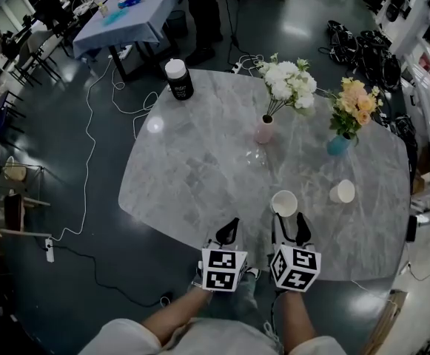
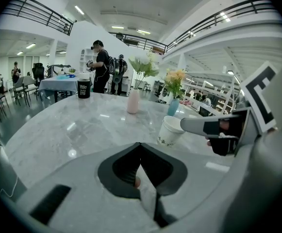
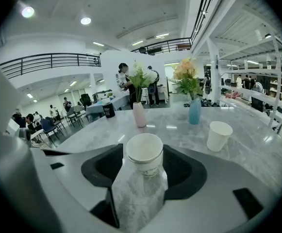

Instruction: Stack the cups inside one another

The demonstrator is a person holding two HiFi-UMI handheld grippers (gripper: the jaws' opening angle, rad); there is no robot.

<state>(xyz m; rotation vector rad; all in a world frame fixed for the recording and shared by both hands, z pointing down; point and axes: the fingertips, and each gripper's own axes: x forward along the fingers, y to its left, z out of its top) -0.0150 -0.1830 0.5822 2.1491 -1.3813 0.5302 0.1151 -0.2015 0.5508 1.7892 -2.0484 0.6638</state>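
Observation:
Two white paper cups stand upright on the grey marble table (image 1: 192, 168). The nearer cup (image 1: 284, 203) (image 3: 144, 154) stands between the tips of my right gripper (image 1: 289, 222) (image 3: 143, 149), whose jaws are open on either side of it with small gaps. The second cup (image 1: 342, 191) (image 3: 219, 136) stands alone, farther right. My left gripper (image 1: 229, 228) (image 2: 140, 144) is at the table's near edge, left of the nearer cup (image 2: 171, 131). Its jaws are shut and hold nothing.
A pink vase (image 1: 264, 130) of white flowers and a teal vase (image 1: 339, 144) of orange flowers stand behind the cups. A black canister (image 1: 178, 78) with a white lid is at the far left edge. The table's near edge runs just under both grippers.

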